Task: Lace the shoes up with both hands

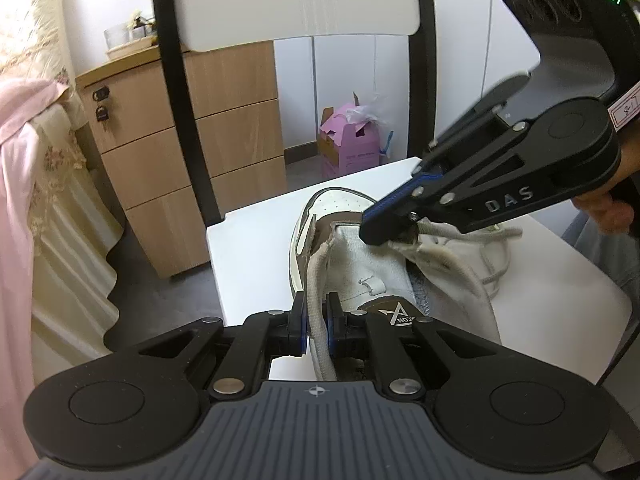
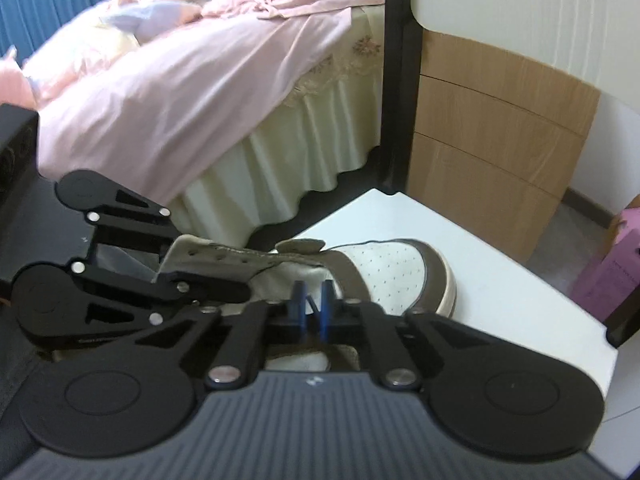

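Note:
A white and brown sneaker [image 1: 344,208] [image 2: 392,272] lies on a white chair seat [image 1: 248,248], toe pointing away. Its flat off-white lace [image 1: 316,276] runs up from the left eyelet row and passes between my left gripper's [image 1: 318,308] pads, which are shut on it. My right gripper [image 1: 374,234] [image 2: 313,302] comes in from the right with its jaws together over the tongue [image 1: 372,264], at the right eyelet row. A loose lace end [image 1: 472,236] trails just behind its tips. Something thin and dark sits between its pads; I cannot tell what. The left gripper [image 2: 236,290] shows beside it.
Black chair back posts [image 1: 188,120] and a white backrest [image 1: 296,0] rise behind the seat. Wooden drawers [image 1: 224,120], a pink carton [image 1: 352,148] on the floor and a bed with pink bedding [image 2: 200,80] stand around. A person's hand [image 1: 604,208] holds the right gripper.

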A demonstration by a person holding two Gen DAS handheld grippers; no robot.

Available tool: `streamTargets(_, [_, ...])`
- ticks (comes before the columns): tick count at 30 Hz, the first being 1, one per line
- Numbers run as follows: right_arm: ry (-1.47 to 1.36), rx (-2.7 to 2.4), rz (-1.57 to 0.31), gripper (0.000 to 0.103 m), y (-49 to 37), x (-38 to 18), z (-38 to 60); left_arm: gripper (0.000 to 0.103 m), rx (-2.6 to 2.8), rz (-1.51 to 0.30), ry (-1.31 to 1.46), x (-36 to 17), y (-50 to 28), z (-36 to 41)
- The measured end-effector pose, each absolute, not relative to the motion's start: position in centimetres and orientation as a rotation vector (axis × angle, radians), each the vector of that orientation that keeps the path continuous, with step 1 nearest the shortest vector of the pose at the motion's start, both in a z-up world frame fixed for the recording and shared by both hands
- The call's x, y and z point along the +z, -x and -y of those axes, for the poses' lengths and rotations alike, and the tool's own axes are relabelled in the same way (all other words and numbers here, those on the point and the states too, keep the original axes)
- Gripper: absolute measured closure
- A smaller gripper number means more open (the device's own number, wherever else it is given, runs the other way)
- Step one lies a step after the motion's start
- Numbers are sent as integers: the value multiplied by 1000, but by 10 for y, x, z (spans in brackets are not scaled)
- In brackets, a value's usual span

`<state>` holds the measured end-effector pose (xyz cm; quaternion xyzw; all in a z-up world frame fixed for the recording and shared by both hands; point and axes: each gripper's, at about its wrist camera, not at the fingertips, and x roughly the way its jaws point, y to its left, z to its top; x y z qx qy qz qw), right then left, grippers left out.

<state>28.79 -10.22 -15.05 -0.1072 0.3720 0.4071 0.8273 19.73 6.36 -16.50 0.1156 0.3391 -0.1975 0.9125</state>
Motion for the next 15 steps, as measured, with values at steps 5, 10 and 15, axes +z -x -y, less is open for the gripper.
streamTargets(5, [149,908,-716,101,-281,-141,108,93,-405,-680,-325,-166,-192,-54])
streamTargets(10, [-12,951,-626,100,-281,-126,118,93,-385,-672,-360,-167,-190,-51])
streamTargets(15, [-95,864,-610,95,-291,-120,138,92,-374,-682,-326,-166,-192,-57])
